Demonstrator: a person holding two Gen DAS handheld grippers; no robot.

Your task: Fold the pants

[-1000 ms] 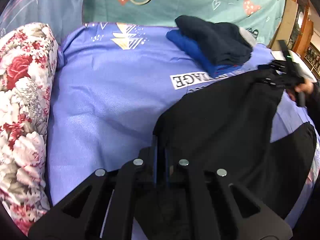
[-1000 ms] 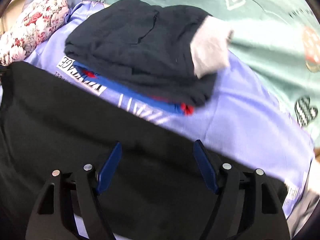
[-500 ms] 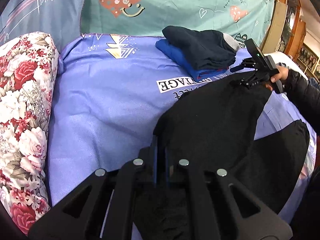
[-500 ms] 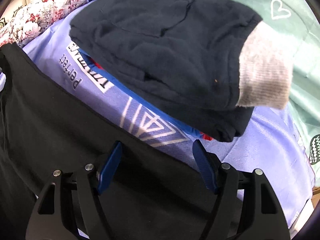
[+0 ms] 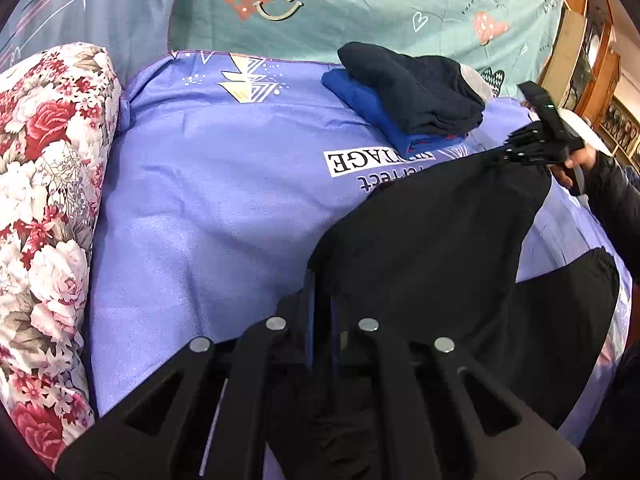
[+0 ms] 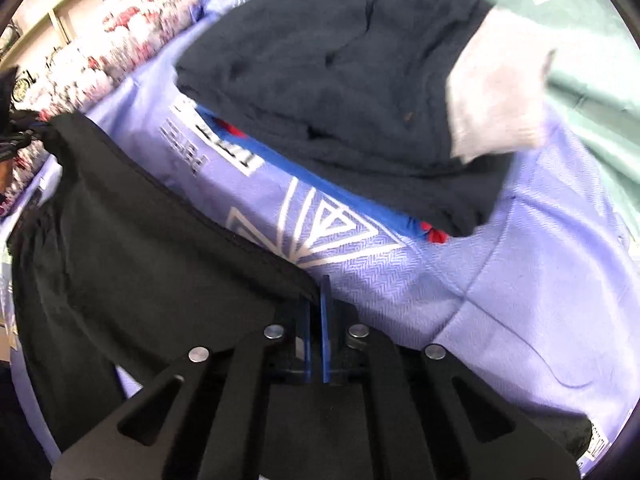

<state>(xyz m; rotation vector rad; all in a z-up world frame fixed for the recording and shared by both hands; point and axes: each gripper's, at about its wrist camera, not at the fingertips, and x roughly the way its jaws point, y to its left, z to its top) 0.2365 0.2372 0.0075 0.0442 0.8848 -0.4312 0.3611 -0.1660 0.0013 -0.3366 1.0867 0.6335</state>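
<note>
The black pants (image 5: 432,232) lie on a purple printed sheet (image 5: 208,200), one edge lifted between my two grippers. My left gripper (image 5: 322,280) is shut on one corner of that edge, low in the left wrist view. My right gripper (image 6: 316,284) is shut on the other corner of the pants (image 6: 152,236); it also shows in the left wrist view (image 5: 520,148), held by a hand at the far right. The cloth hangs stretched between the two corners.
A folded stack, a dark navy garment (image 5: 408,88) with a grey cuff on a blue one (image 5: 360,92), sits just beyond the pants. A floral bolster (image 5: 44,200) runs along the left edge. A teal heart-print sheet (image 5: 360,4) lies behind. Wooden furniture (image 5: 580,52) stands at right.
My right gripper was open over the pants edge; it has shut on the corner and lifted it. The left gripper keeps its grip and the view has pulled back slightly.
</note>
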